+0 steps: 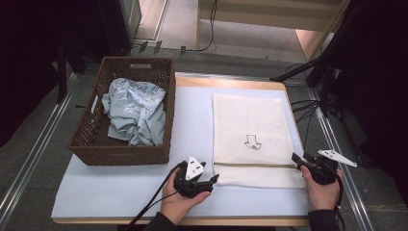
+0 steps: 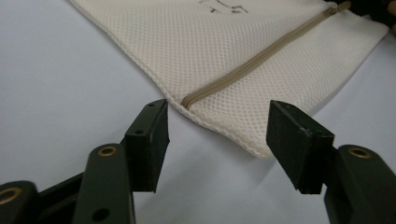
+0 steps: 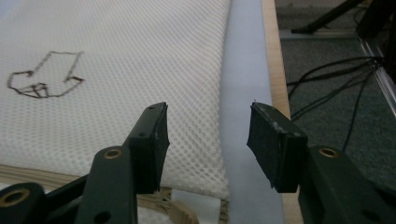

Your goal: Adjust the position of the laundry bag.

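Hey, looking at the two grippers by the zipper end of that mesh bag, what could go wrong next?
1. The left hand-held gripper straddles the cream mesh laundry bag at its corner; it may pinch both layers, keeping the bag shut.
2. The right hand-held gripper sits over the bag's edge near the beige zipper pull; it could miss the pull and grab mesh.

Your high view looks forward and down over the whole white-topped table [image 1: 120, 192]. Your two gripper views sit low and close, sharing the cream mesh zip bag [image 2: 261, 42] [image 3: 140, 70] [image 1: 250, 125].
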`<state>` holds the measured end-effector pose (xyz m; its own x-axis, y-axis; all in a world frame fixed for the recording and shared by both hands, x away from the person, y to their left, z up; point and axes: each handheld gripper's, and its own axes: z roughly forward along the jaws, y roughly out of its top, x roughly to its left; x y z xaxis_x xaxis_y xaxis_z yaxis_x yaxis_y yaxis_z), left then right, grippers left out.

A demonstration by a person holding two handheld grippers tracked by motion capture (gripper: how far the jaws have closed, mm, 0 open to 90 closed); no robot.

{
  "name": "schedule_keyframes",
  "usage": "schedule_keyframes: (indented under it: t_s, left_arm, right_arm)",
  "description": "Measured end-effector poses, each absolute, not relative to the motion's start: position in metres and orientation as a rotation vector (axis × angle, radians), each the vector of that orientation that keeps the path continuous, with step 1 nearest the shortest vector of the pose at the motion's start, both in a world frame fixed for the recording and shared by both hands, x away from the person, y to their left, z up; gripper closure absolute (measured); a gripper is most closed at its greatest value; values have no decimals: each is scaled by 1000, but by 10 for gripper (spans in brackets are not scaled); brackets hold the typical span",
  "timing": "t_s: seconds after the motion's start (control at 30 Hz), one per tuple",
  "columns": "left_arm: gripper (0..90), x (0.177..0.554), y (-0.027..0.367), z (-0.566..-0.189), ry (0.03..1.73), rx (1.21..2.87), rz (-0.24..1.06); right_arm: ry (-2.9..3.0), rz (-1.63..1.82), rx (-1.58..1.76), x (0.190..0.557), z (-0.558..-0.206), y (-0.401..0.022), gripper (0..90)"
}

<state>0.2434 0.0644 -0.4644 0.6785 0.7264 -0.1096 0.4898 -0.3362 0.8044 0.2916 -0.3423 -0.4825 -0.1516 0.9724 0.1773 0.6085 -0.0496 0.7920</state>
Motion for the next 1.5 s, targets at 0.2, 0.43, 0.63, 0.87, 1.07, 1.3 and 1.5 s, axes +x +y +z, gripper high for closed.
schedule_keyframes:
  t_s: [0.2, 0.43, 0.63, 0.87, 1.07, 1.3, 1.5]
  left_arm:
    - [440, 245, 50, -472, 947, 2068, 271]
    - [469, 245, 39, -476, 960, 2139, 288]
    - [737, 247, 40, -476, 951, 2144, 253]
    - [867, 246, 47, -471, 936, 2128, 250]
    - [869, 242, 61, -466, 945, 2105, 255]
    - [870, 239, 79, -460, 966, 2081, 273]
    - [870, 233, 95, -456, 980, 2071, 282]
  right_arm:
    - [1816, 1088, 1728, 297, -488, -345, 535]
    - [1852, 1007, 1714, 301, -490, -335, 686]
    - [1846, 1018, 1723, 301, -491, -335, 876]
    - [1836, 1109, 1688, 295, -484, -337, 890]
    - [1840, 1156, 1641, 289, -476, -327, 891]
    - [1870, 1180, 1597, 286, -472, -315, 892]
    - [1895, 1184, 1568, 284, -472, -299, 891]
